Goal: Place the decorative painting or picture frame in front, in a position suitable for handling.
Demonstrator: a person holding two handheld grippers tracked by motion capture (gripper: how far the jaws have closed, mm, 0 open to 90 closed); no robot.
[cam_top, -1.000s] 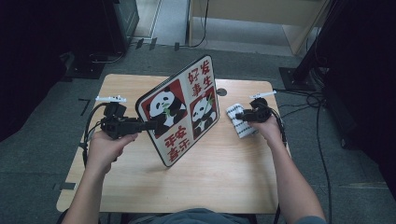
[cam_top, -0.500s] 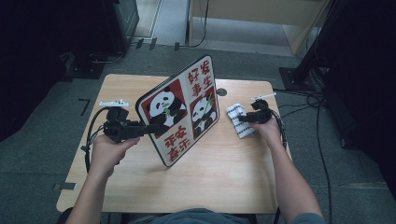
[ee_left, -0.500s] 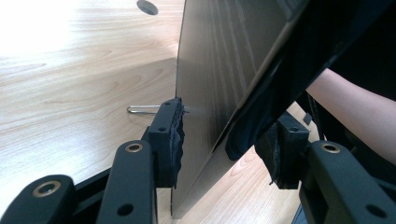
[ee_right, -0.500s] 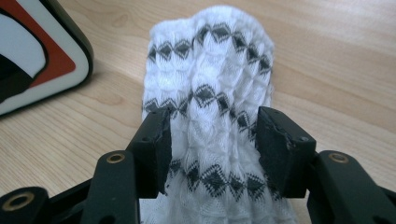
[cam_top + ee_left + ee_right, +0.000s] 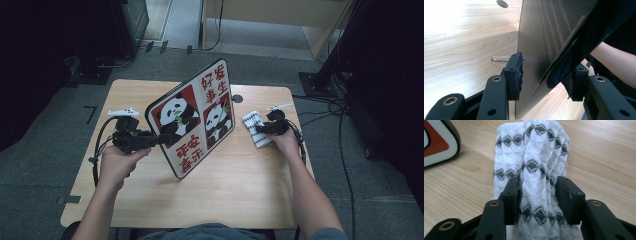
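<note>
We are holding the panda-printed rounded board tilted up off the light wooden table in the left gripper, jaws clamped on its edge, while the right gripper, just right of the board, is pinching the white diamond-patterned cloth lying on the table.

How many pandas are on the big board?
2. One panda sits in the red square at the upper left of the board, near the left gripper. The other panda is in the red square to its right, toward the cloth.
</note>
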